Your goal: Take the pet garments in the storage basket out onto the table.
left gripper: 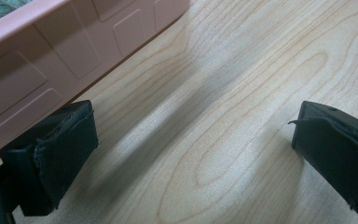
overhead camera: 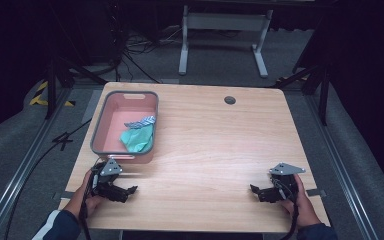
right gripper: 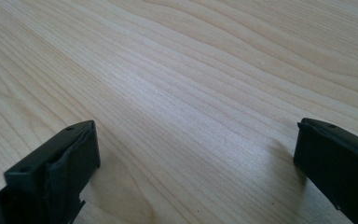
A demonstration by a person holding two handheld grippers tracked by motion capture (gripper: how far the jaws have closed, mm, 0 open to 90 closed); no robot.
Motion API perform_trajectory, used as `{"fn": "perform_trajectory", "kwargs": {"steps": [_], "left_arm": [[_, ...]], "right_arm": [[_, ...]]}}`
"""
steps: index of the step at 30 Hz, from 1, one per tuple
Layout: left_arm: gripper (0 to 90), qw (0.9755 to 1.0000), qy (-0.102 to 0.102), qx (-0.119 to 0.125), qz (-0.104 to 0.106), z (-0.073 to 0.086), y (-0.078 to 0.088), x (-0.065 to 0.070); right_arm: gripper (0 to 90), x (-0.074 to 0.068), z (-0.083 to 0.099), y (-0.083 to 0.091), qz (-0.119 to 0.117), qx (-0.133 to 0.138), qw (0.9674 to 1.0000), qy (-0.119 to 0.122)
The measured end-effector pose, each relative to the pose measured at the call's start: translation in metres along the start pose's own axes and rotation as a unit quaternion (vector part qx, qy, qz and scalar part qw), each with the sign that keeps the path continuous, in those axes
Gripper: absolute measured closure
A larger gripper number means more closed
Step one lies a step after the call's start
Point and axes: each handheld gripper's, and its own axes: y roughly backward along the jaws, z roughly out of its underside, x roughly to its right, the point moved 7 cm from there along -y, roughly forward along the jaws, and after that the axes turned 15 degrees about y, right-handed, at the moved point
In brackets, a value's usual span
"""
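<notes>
Dark room surrounds pale wooden table (overhead camera: 205, 145) bearing pink basin (overhead camera: 111, 145); left tool (overhead camera: 125, 192) and right tool (overhead camera: 260, 192) rest spread, pinching nothing.

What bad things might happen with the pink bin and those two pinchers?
The left gripper sits close beside the pink bin, so swinging it up might knock the bin's wall and slide it. The green cloth and the striped piece lie touching inside, so a grab might lift both together. The right gripper starts far away, so its reach could go crooked.
</notes>
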Motion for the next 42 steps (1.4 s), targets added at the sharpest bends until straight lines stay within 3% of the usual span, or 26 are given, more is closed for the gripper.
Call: {"fn": "perform_trajectory", "kwargs": {"steps": [11,15,18,19,20,22,25,28,34,37,39,42], "left_arm": [[0.8,1.0,-0.002,0.001,0.001,0.003,0.002,0.001],[1.1,0.9995,-0.018,-0.023,0.01,0.008,0.008,0.002],[7.7,0.9991,-0.021,-0.034,0.01,0.008,0.014,0.003],[16.1,0.9989,-0.026,-0.036,0.012,0.008,0.018,0.003],[22.8,0.9991,-0.019,-0.032,0.022,0.007,0.021,0.004],[17.7,0.9992,-0.015,-0.034,0.013,0.007,0.028,0.003],[23.2,0.9991,-0.023,-0.034,0.005,0.005,0.036,0.004],[23.0,0.9987,-0.037,-0.035,-0.001,0.0,0.041,0.006],[25.4,0.9985,-0.053,-0.012,-0.007,-0.015,0.06,0.01],[24.2,0.9988,-0.049,0.007,0.003,-0.025,0.071,0.01],[23.9,0.9988,-0.047,0.013,-0.003,-0.028,0.073,0.01],[23.6,0.9981,-0.055,0.025,-0.008,-0.046,0.084,0.012]], "right_arm": [[0.2,0.0,0.0,0.0,-0.002,0.0,1.0,0.0],[0.2,0.0,0.0,0.0,-0.002,0.0,1.0,0.0],[0.2,0.0,0.0,0.0,-0.001,0.0,1.0,0.0],[0.3,0.0,0.0,0.0,-0.001,0.0,1.0,0.0],[0.3,0.0,0.0,0.0,-0.001,0.0,1.0,0.0],[0.2,0.0,0.0,0.0,-0.001,0.0,1.0,0.0],[0.3,0.0,0.0,0.0,-0.001,0.0,1.0,0.0],[0.3,0.0,0.0,0.0,-0.001,0.0,1.0,0.0],[0.2,0.0,0.0,0.0,-0.001,0.0,1.0,0.0],[0.3,0.0,0.0,0.0,-0.001,0.0,1.0,0.0],[0.2,0.0,0.0,0.0,-0.001,0.0,1.0,0.0],[0.2,0.0,0.0,0.0,-0.001,0.0,1.0,0.0]]}}
